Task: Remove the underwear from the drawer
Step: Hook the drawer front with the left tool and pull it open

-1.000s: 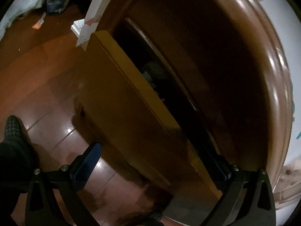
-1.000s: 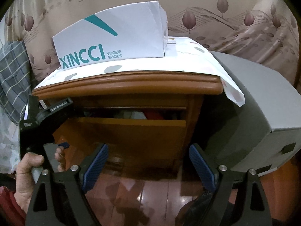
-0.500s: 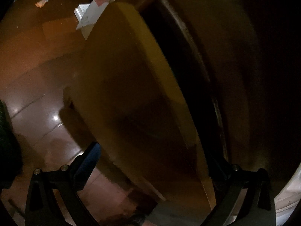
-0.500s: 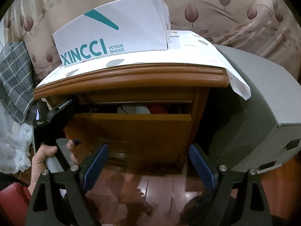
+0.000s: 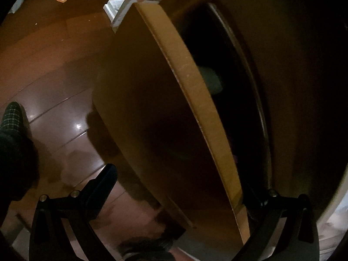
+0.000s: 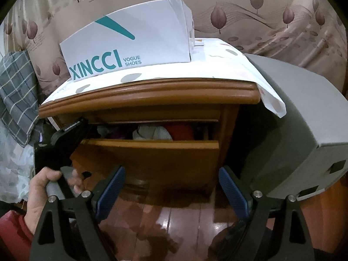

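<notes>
Drawer (image 6: pixel 152 150): pulled partly out of the wooden nightstand (image 6: pixel 150 95); a narrow gap is left above its front edge.
Underwear (image 6: pixel 152 133): seen bunched inside that gap, white beside red.
Left gripper (image 5: pixel 180 187): spread wide, the drawer front's end straddled by its fingers.
Right gripper (image 6: pixel 171 189): held wide, empty, above bare floor (image 6: pixel 174 224) before the drawer.

Glossy dark wood floor (image 6: pixel 174 221), leaf-patterned wallpaper (image 6: pixel 261 10), wooden nightstand (image 6: pixel 152 93), dim indoor light
</notes>
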